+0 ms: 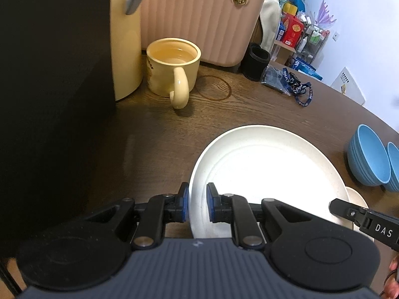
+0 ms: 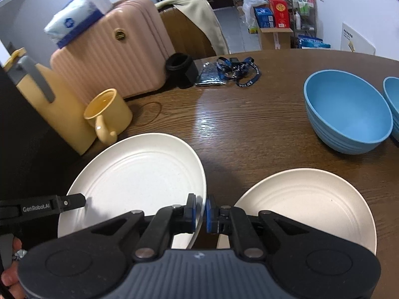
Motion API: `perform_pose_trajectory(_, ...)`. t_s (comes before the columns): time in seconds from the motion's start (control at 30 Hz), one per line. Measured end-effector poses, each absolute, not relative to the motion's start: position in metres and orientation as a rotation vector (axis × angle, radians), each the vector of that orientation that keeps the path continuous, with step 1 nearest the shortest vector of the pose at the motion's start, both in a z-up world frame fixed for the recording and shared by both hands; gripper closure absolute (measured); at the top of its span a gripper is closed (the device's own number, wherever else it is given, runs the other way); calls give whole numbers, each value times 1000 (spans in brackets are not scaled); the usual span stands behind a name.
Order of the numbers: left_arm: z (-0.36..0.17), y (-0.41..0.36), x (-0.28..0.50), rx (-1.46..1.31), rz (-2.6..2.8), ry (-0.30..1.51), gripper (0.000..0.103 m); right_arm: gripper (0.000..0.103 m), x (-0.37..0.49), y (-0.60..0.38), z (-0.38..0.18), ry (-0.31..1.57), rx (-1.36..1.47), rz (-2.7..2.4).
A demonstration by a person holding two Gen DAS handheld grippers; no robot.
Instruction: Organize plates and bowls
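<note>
Holding white plate [image 2: 134, 174] by opposite rims: left gripper [image 1: 197, 205], right gripper [image 2: 200, 211] both clamped; second plate [image 2: 309, 199] lower right on counter [image 2: 237, 129].

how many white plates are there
2: one plate is gripped at opposite rims by the left gripper and right gripper; the other plate lies on the table to its right.
</note>
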State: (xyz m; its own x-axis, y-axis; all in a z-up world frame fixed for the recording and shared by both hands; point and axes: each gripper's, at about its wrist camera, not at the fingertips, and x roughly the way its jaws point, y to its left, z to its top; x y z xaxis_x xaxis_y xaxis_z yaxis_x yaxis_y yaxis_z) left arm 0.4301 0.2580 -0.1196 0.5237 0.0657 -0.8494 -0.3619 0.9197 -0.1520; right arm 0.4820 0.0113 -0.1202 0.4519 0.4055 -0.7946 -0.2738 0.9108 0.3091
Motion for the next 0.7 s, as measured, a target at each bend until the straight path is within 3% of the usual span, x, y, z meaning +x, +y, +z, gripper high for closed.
perform_pose_trajectory(0.7, -120, 232, 345, -265, 236, 978, 88, 95, 394, -11, -117, 977, 90, 468)
